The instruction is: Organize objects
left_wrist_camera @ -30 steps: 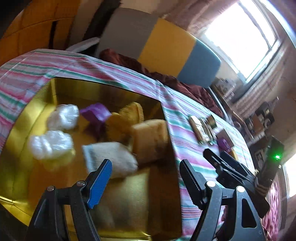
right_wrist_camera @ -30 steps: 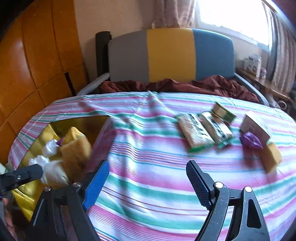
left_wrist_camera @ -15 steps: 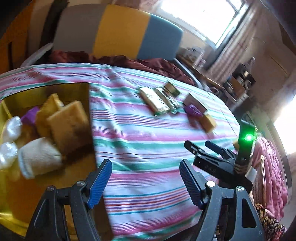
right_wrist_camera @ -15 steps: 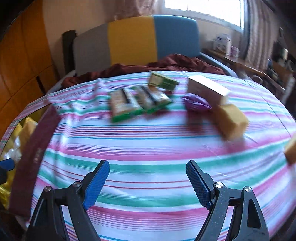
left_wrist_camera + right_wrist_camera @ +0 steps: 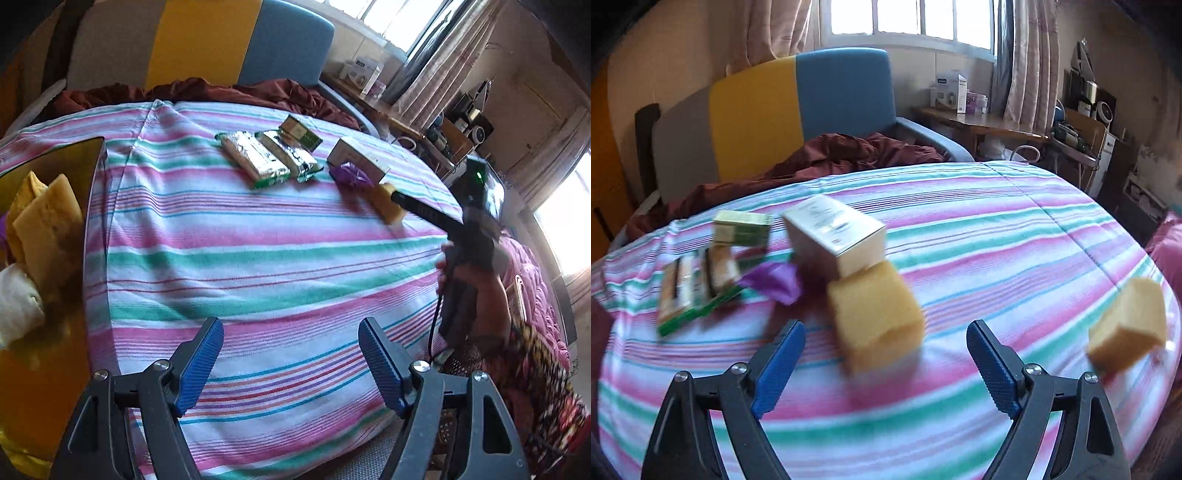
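Observation:
My right gripper (image 5: 886, 354) is open and empty, close in front of a yellow sponge (image 5: 875, 317) on the striped cloth; a second sponge (image 5: 1128, 328) lies at the right edge. Behind are a white box (image 5: 834, 232), a purple wrapper (image 5: 775, 280), two green snack packs (image 5: 694, 288) and a small green box (image 5: 742, 229). My left gripper (image 5: 291, 358) is open and empty over bare cloth. In its view the gold tray (image 5: 74, 158) at left holds sponges (image 5: 48, 221) and a white bundle (image 5: 14, 299); the right gripper (image 5: 424, 210) reaches the sponge (image 5: 384, 201).
The table wears a pink, green and white striped cloth (image 5: 258, 258). A grey, yellow and blue chair (image 5: 775, 110) with a maroon cloth (image 5: 831, 155) stands behind. A cluttered desk (image 5: 979, 118) and shelves stand at the right, near the window.
Both grippers have swung right, away from the gold tray. The right gripper has moved up close to the yellow sponge. Both stay open and empty.

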`<action>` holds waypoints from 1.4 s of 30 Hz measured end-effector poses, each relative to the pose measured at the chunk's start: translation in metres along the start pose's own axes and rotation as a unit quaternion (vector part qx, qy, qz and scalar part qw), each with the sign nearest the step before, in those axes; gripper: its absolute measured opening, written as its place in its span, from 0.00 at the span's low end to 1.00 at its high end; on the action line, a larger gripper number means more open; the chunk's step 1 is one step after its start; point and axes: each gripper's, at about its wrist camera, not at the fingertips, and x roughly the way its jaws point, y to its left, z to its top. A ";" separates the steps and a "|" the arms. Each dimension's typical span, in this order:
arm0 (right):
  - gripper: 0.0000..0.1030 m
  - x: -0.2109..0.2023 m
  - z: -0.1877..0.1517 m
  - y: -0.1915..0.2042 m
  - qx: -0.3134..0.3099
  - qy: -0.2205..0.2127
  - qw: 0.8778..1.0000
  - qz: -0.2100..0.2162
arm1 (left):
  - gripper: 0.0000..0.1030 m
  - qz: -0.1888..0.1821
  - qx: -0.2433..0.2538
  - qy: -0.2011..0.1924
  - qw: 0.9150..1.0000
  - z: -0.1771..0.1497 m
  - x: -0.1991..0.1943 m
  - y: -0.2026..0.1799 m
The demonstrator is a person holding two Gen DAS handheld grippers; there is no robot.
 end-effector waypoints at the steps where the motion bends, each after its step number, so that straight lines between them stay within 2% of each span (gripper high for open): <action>1: 0.87 0.006 0.003 -0.002 -0.005 0.002 1.000 -0.001 | 0.74 0.001 0.001 0.003 1.000 -0.001 0.001 -0.001; 6: 0.86 0.027 0.005 -0.004 -0.004 0.016 0.999 0.027 | 0.74 0.008 0.006 0.014 1.000 -0.002 0.009 -0.003; 8: 0.81 0.034 0.005 -0.002 -0.004 0.025 0.999 0.038 | 0.74 0.009 0.008 0.017 1.000 0.000 0.012 -0.005; 12: 0.61 0.041 -0.002 0.002 -0.009 0.041 0.998 0.037 | 0.74 0.011 0.012 0.023 1.000 0.003 0.019 -0.011; 15: 0.58 0.038 -0.005 0.001 -0.007 0.033 0.999 0.036 | 0.74 0.009 0.022 0.024 0.999 0.008 0.023 -0.020; 18: 0.58 0.029 -0.006 0.000 -0.003 0.017 1.000 0.024 | 0.74 0.011 0.034 0.023 0.999 0.015 0.028 -0.029; 24: 0.58 0.020 -0.019 -0.013 0.040 0.028 0.998 -0.025 | 0.74 0.021 0.060 0.011 0.998 0.041 0.045 -0.049; 33: 0.57 0.018 -0.027 -0.021 0.057 0.018 0.998 -0.030 | 0.74 0.036 0.068 -0.002 0.997 0.113 0.105 -0.088; 37: 0.57 0.018 -0.028 -0.021 0.060 0.015 0.998 -0.028 | 0.74 0.062 0.061 -0.006 0.996 0.149 0.139 -0.101; 39: 0.57 0.019 -0.028 -0.021 0.061 0.013 0.998 -0.027 | 0.74 0.062 0.064 -0.007 0.996 0.165 0.156 -0.108; 42: 0.58 0.020 -0.028 -0.020 0.060 0.012 0.998 -0.028 | 0.72 0.081 0.076 -0.003 0.994 0.175 0.179 -0.109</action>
